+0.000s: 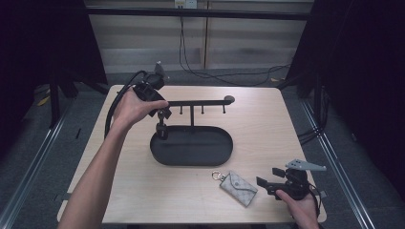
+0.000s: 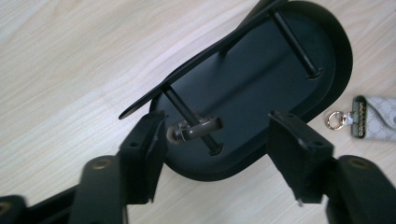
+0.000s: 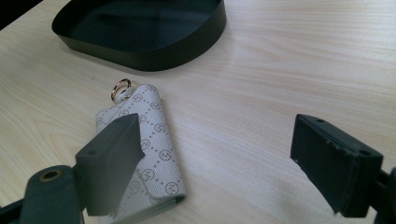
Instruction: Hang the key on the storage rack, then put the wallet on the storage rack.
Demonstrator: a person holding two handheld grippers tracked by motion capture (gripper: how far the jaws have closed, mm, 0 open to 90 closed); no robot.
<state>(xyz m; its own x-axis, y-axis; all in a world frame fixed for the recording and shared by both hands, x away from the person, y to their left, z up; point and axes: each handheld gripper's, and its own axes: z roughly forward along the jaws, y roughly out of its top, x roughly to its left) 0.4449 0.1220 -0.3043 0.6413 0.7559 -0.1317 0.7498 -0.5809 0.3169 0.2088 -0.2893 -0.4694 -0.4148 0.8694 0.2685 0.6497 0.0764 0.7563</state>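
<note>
From above, your left gripper [image 1: 161, 113] hovers at the rack's [image 1: 196, 102] left end, over the tray [image 1: 192, 145]; the pouch [image 1: 238, 187] lies at the tray's 5 o'clock, beside your right gripper [image 1: 269, 180]. Left gripper view: jaws wide apart, empty, above a hanging clasp [image 2: 196, 129]. Right gripper view: jaws wide, empty, the pouch [image 3: 149, 154] by one jaw.

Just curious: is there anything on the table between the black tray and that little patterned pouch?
No. In the right gripper view, bare wood separates the black tray from the pouch.
</note>
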